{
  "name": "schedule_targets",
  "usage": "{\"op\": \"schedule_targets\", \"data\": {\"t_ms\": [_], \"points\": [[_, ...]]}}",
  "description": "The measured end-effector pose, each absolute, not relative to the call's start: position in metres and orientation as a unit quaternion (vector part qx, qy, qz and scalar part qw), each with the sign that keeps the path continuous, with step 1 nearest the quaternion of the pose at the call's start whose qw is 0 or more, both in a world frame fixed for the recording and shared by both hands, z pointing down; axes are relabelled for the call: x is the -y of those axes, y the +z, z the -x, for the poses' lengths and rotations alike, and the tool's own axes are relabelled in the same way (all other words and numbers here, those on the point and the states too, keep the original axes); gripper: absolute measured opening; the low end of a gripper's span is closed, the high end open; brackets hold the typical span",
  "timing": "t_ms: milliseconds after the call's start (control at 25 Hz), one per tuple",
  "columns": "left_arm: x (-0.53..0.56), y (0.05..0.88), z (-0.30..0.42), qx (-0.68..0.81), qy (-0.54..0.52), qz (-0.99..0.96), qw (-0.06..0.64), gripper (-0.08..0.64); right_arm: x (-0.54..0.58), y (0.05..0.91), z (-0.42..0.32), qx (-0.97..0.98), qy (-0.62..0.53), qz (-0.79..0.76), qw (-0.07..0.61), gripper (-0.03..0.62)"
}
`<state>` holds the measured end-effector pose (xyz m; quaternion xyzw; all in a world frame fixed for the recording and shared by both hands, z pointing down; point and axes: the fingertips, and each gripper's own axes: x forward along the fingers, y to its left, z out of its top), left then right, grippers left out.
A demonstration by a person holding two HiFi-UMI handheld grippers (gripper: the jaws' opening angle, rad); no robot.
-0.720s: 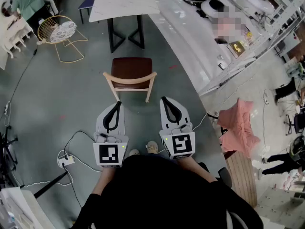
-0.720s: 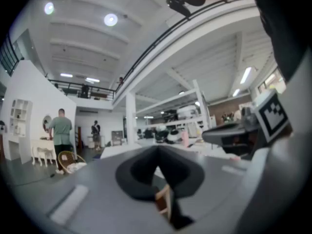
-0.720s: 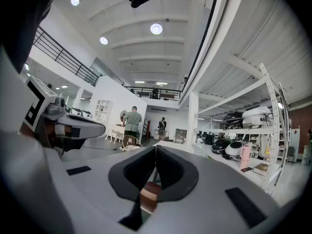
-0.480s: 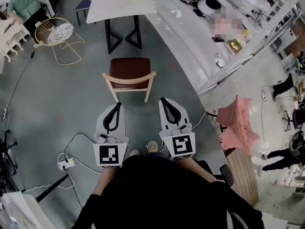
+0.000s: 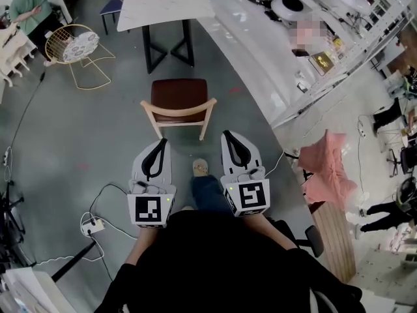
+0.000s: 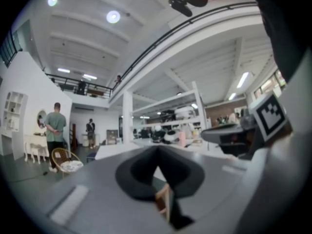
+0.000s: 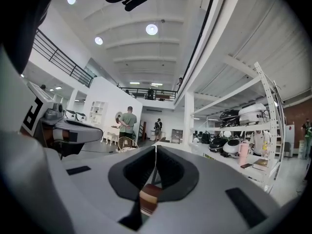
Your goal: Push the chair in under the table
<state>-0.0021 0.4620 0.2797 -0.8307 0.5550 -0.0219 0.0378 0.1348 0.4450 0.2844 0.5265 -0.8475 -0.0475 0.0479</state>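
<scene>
Tools [image 5: 161,142] [image 5: 225,135] closed, empty, behind chair [image 5: 179,94]

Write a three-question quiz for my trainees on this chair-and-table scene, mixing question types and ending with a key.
1. True or false: the chair already sits tucked under the table.
2. The left gripper and right gripper are: A) wide open; B) shut on the chair; C) shut, holding nothing.
3. Fill in: the chair's ___ is the part nearest the grippers.
Key: 1 false; 2 C; 3 backrest.
</scene>
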Motion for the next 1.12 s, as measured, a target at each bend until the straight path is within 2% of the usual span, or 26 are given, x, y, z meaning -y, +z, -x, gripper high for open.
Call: {"op": "schedule_targets", "data": {"t_ms": [360,720,760,880,1120], "points": [[-0.371,0.291,0.005,-0.554,-0.022,0.831,0.042,0.009,-0.346,0.293,-0.123,0.858,-0.058,-0.509,0.041,0.023],[-0.259,0.318,0.013,-0.567,-0.056,0.821,0.032,0.012,-0.232,0.336,-0.103,0.883,-0.051,-0.454,0.103,0.025],[-0.249,0.324,0.013,-0.568,-0.062,0.820,0.028,0.017,-0.223,0.342,-0.101,0.887,-0.048,-0.446,0.110,0.025],[-0.224,0.339,0.013,-0.571,-0.075,0.818,0.014,0.101,-0.196,0.356,-0.100,0.895,-0.038,-0.427,0.123,0.025],[-0.193,0.369,0.016,-0.571,-0.120,0.812,-0.013,0.138,-0.166,0.384,-0.101,0.907,-0.018,-0.393,0.150,0.026]]}}
